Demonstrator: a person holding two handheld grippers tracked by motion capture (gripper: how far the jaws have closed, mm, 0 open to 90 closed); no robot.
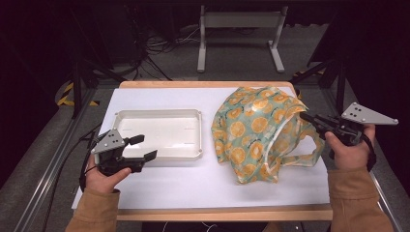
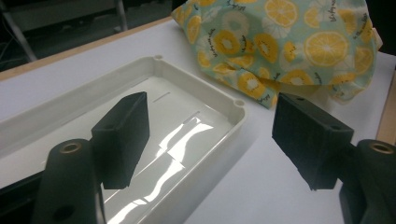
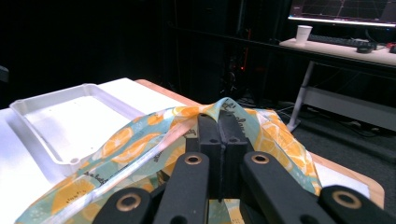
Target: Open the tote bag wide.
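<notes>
Mint-green bag (image 1: pixel 255 130) printed with orange citrus slices, white tray (image 1: pixel 158 133), black claws, white tabletop (image 1: pixel 193 183)

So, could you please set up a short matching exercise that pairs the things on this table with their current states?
Things:
1. left gripper
2. right gripper
3. white tray
4. fruit-print bag

States:
A. lies empty on the white table cover
B. jaws shut on printed cloth
C. jaws wide apart, holding nothing
D. slumped to the right of the tray, its rim lifted

Pairs: 1-C, 2-B, 3-A, 4-D
</notes>
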